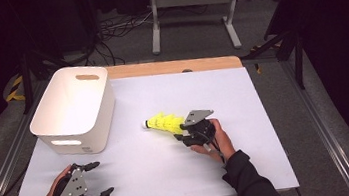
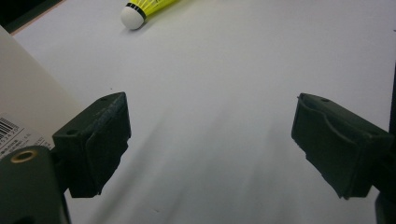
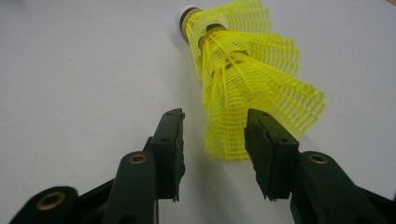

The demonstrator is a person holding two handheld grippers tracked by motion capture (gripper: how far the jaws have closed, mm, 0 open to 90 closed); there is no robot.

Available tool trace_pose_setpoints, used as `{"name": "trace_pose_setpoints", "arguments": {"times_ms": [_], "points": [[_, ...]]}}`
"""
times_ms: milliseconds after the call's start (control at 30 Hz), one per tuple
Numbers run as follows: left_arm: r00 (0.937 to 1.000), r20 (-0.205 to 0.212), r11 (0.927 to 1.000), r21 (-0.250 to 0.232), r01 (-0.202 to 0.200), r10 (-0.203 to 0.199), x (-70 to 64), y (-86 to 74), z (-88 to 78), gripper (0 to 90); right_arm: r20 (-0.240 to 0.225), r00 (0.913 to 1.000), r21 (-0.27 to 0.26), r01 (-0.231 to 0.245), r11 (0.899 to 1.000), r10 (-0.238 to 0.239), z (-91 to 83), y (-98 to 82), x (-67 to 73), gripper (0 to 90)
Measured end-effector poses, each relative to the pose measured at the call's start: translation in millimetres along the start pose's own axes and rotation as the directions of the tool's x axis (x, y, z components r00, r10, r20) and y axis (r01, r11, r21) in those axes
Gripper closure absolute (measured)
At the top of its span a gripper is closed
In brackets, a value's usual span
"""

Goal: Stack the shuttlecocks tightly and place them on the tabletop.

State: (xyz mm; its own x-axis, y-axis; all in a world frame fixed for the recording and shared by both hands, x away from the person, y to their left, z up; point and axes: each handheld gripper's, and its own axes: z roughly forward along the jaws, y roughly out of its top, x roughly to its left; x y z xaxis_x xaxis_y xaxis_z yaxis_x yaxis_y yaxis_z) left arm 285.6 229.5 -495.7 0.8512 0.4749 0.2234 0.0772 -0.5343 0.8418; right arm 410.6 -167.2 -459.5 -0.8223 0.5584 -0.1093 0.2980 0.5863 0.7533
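Shuttlecock (image 3: 243, 79): on its side, skirt edge between the right gripper (image 3: 215, 154) jaws, cork pointing away.
Right gripper: parted, not pressing the skirt.

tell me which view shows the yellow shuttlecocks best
The right gripper view: the stacked yellow shuttlecocks lie close, mesh skirts sharp. The high view shows them small on the table; the left gripper view catches just the white cork tip at its top edge.

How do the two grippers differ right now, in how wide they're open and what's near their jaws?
The left gripper has its jaws spread wide over bare white table, near the white bin; the right gripper has its jaws narrower, either side of the yellow shuttlecock's skirt edge, not pressing it. The left sits at the table's near edge, the right nearer the middle. Both have black jaws and are hand-held.
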Motion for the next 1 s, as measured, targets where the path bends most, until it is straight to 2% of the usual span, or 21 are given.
{"name": "trace_pose_setpoints", "arguments": {"times_ms": [200,333,400,667,767,1000], "points": [[1.0,-0.008,1.0,-0.009,-0.002,0.002,0.5,0.1,-1.9,12.5,0.007,0.9999,-0.032,0.012,0.999,-0.011,-6.1,-0.5,4.1,47.3],[1.0,-0.006,1.0,-0.004,-0.007,0.007,0.6,0.7,-1.1,12.5,0.009,0.9999,-0.032,0.015,0.999,-0.014,-7.5,-1.9,5.2,41.9],[1.0,-0.004,1.0,-0.005,-0.007,0.007,-0.1,0.9,-1.0,12.5,0.019,0.9998,-0.033,0.011,0.999,-0.011,-7.0,-2.8,5.4,36.1],[0.9999,-0.009,1.0,-0.008,-0.005,0.005,0.2,0.6,-2.1,12.4,0.031,0.9994,-0.035,-0.013,0.999,0.014,-3.9,-5.4,7.0,24.0],[1.0,-0.009,0.9999,-0.013,-0.003,0.003,0.2,0.3,-2.7,12.4,0.015,0.9995,-0.041,-0.027,0.999,0.028,-3.0,-7.1,8.4,21.1],[0.9999,-0.01,0.9996,-0.025,0.011,-0.012,2.0,-0.2,-3.5,12.2,0.025,0.9988,-0.041,-0.041,0.998,0.042,-1.9,-11.2,12.3,19.5]]}}
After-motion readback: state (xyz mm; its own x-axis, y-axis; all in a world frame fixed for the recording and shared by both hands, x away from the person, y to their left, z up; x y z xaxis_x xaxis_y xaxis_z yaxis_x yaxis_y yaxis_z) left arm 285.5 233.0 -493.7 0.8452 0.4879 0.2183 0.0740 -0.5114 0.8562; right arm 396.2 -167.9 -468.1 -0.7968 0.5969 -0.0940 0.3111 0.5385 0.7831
